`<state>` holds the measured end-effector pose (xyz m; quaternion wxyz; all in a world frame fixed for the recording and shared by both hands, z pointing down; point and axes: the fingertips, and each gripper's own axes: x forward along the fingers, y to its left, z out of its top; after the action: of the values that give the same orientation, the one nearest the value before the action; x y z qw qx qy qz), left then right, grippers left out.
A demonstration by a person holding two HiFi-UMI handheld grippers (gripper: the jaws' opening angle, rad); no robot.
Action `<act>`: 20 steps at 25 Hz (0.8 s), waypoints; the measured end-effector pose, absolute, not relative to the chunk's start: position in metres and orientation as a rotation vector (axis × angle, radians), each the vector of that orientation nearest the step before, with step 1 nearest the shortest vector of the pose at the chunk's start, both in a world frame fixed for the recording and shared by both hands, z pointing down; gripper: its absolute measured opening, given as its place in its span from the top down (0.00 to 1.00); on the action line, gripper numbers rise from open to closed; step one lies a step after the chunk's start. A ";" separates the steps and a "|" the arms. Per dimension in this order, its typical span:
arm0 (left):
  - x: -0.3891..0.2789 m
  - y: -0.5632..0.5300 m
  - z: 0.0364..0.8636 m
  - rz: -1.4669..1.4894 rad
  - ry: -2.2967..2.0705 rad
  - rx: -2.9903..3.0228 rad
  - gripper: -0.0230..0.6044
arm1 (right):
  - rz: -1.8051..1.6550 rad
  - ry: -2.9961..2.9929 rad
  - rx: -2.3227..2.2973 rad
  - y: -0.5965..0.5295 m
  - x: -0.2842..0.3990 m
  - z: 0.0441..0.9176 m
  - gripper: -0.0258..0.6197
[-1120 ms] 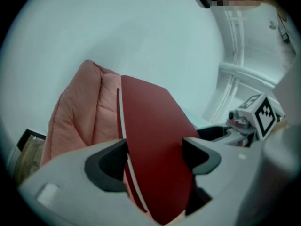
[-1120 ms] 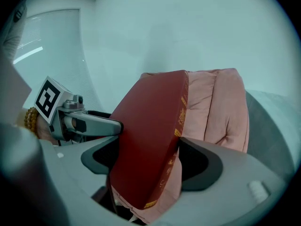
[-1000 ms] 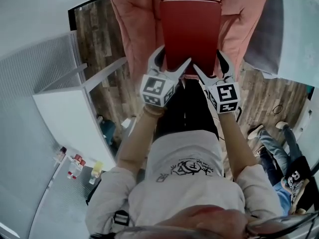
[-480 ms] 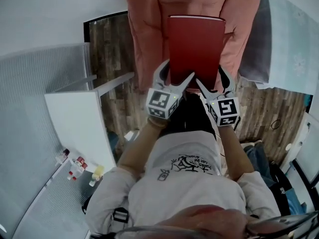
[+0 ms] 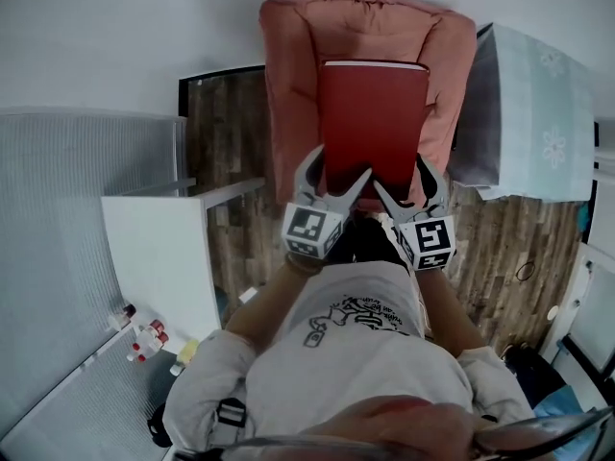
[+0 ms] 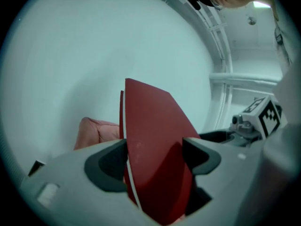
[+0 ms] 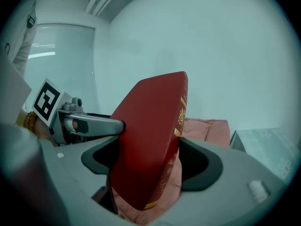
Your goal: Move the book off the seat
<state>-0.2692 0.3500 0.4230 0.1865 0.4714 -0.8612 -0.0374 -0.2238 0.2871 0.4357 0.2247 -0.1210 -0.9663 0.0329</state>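
A red hardcover book [image 5: 373,123] is held up in front of a pink armchair [image 5: 288,65], clear of its seat. My left gripper [image 5: 338,166] is shut on the book's near left corner, and my right gripper [image 5: 402,173] is shut on its near right corner. In the left gripper view the book [image 6: 155,145] stands on edge between the left gripper's [image 6: 155,161] dark pads. The right gripper view has the book's gold-lettered spine [image 7: 178,121] pinched in the right gripper [image 7: 146,166], with the pink cushion behind it.
A white cabinet [image 5: 159,257] stands left of me. A pale blue cloth-covered table [image 5: 538,113] sits right of the armchair. Small bottles [image 5: 144,339] lie at the lower left. Wood floor [image 5: 221,133] shows around the chair, with a white wall behind.
The head view has pulled back, so the whole armchair now shows beyond the book. Both grippers have kept their grip on the book and sit slightly lower in the frame.
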 end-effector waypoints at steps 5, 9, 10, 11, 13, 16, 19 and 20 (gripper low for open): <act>-0.259 0.357 0.380 -0.119 -2.470 1.337 0.39 | 0.063 -2.717 -0.340 0.293 -0.215 0.392 0.34; -0.252 0.365 0.351 -0.131 -2.498 1.348 0.39 | 0.041 -2.749 -0.343 0.300 -0.207 0.362 0.36; -0.251 0.366 0.344 -0.138 -2.508 1.351 0.39 | 0.040 -2.759 -0.342 0.301 -0.206 0.355 0.37; -0.249 0.368 0.337 -0.143 -2.519 1.354 0.39 | 0.037 -2.770 -0.341 0.303 -0.205 0.347 0.37; -0.248 0.370 0.325 -0.149 -2.541 1.363 0.39 | 0.027 -2.790 -0.340 0.305 -0.205 0.335 0.37; -0.246 0.372 0.310 -0.155 -2.555 1.377 0.39 | 0.014 -2.823 -0.336 0.307 -0.203 0.317 0.37; -0.243 0.373 0.299 -0.148 -2.569 1.401 0.39 | -0.001 -2.858 -0.320 0.306 -0.200 0.301 0.38; -0.242 0.373 0.295 -0.144 -2.578 1.415 0.39 | -0.002 -2.864 -0.313 0.306 -0.198 0.298 0.38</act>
<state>-0.2419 0.3727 0.2946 0.0985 0.4784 -0.8712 -0.0486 -0.1984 0.3062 0.2982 0.1299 -0.1076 -0.9857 -0.0007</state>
